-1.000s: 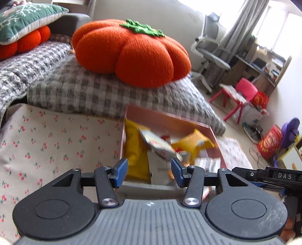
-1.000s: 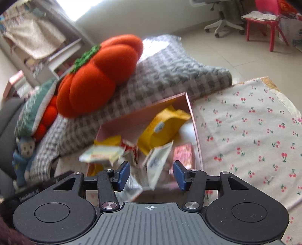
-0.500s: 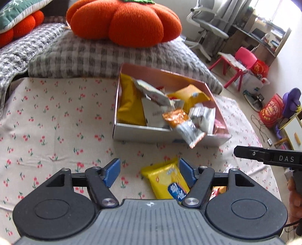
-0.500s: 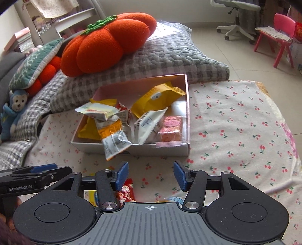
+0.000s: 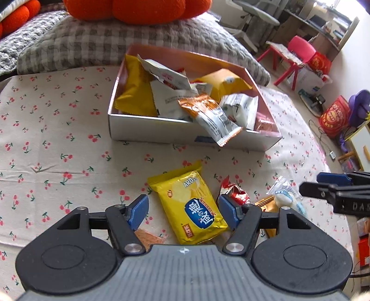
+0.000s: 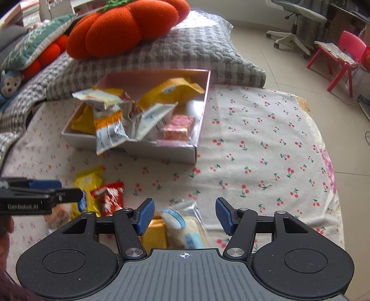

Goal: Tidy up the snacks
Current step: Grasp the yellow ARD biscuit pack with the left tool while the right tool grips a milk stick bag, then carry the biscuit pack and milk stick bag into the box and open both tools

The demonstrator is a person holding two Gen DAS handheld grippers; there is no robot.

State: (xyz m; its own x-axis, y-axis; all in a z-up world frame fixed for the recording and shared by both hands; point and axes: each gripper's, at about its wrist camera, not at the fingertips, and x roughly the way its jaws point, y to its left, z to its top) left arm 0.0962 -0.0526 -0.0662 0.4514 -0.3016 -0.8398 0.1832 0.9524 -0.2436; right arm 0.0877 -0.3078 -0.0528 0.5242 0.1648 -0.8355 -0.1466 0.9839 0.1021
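A shallow box (image 5: pixel 148 129) full of several snack packets stands on the cherry-print cloth (image 5: pixel 46 143). One orange and white packet (image 5: pixel 215 120) hangs over its front wall. Loose snacks lie in front of it. My left gripper (image 5: pixel 183 211) is open above a yellow chip bag (image 5: pixel 189 206) that lies between its fingers, pads clear of it. A red wrapper (image 5: pixel 235 193) lies to its right. My right gripper (image 6: pixel 185 216) hovers with its jaws opening over a clear packet of white and blue sweets (image 6: pixel 177 222) and a gold packet (image 6: pixel 155 233), touching neither.
A grey checked pillow (image 6: pixel 185 46) with an orange pumpkin cushion (image 6: pixel 124 25) lies behind the box (image 6: pixel 161 150). The cloth ends at the right on a tiled floor with a pink chair (image 6: pixel 342 53) and an office chair (image 6: pixel 293 20). An orange item (image 5: pixel 148 238) lies under the left finger.
Both grippers have drawn back from the box and tipped down toward the loose snacks in front of it. Both pairs of jaws stand wider than before.
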